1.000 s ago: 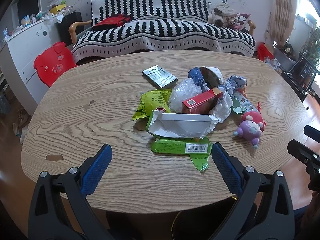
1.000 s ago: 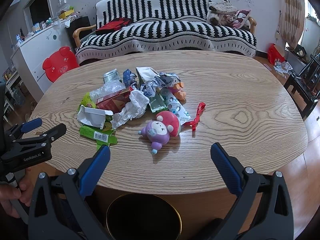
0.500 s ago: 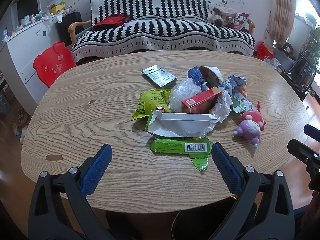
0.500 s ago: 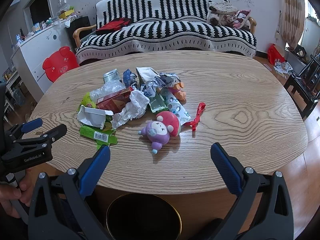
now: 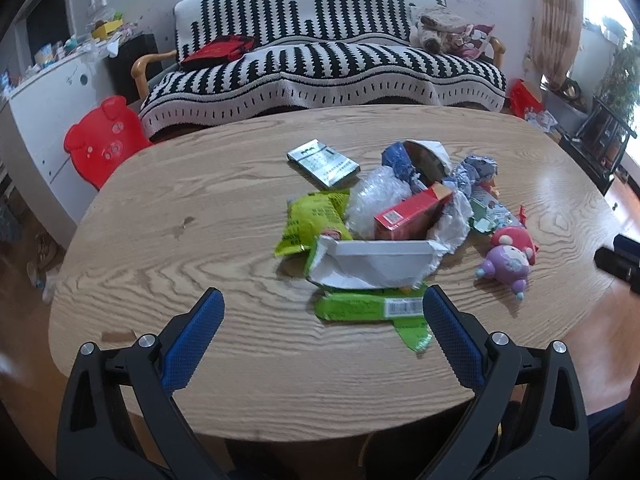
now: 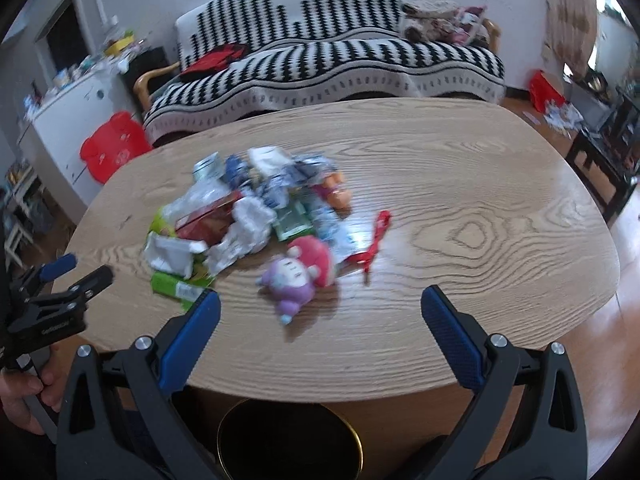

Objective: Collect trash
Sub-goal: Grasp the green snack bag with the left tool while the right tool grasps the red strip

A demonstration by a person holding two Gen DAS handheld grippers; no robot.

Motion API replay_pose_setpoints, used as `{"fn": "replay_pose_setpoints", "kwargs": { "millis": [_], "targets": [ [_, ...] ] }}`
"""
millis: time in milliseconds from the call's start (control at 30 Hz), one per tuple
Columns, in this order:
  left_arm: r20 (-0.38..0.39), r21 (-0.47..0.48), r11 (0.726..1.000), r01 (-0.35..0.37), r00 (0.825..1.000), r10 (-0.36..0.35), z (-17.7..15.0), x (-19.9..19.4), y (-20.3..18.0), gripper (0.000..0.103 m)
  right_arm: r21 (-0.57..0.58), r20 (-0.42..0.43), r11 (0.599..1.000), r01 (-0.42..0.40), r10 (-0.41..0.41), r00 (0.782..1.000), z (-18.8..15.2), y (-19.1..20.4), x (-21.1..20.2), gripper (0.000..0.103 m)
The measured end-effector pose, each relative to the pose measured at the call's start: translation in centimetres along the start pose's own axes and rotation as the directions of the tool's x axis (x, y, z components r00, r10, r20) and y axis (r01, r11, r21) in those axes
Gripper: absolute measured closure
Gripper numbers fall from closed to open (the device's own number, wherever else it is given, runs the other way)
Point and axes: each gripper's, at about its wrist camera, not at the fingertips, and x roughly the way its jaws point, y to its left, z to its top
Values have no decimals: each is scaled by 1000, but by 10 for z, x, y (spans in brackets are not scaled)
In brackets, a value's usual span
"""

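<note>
Crumpled trash pile (image 5: 384, 216) mid-table toward the left edge, green wrappers (image 5: 368, 308), torn white carton (image 5: 372, 264), red box (image 5: 408, 212), clear plastic, purple-and-pink toy (image 5: 506, 260) beside it, oval wooden table (image 5: 200, 240), left gripper (image 5: 320, 320) and right gripper (image 6: 320, 320) released, fingers spread wide over the near edge, gold-rimmed bin (image 6: 288, 440) below.

My left gripper (image 5: 322, 312) sits level and pointed forward, its jaws spread wide with nothing between the blue pads (image 5: 192, 336). My right gripper (image 6: 320, 314) is posed the same way, jaws wide apart and empty, blue pads (image 6: 452, 334) facing each other. From the right wrist camera I can see the left gripper (image 6: 66, 276) off to the side with its two tips parted, and a hand (image 6: 24, 396) wrapped around its handle below. From the left wrist camera, only the dark tips of the right gripper (image 5: 618, 256) show at the frame edge.
</note>
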Motion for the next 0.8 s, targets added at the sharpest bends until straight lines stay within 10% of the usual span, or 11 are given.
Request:
{"fn": "replay_pose_setpoints", "kwargs": {
  "millis": [267,800],
  "targets": [
    [-86,-116,993,13,996,-23,20,39,48,6,111,-98,994,20,-9,995,18,-42,42,6],
    [-173,5,999,32,985,-30,60,143,22,6,123,-199,987,99,-73,977,49,-43,122,16]
  ]
}}
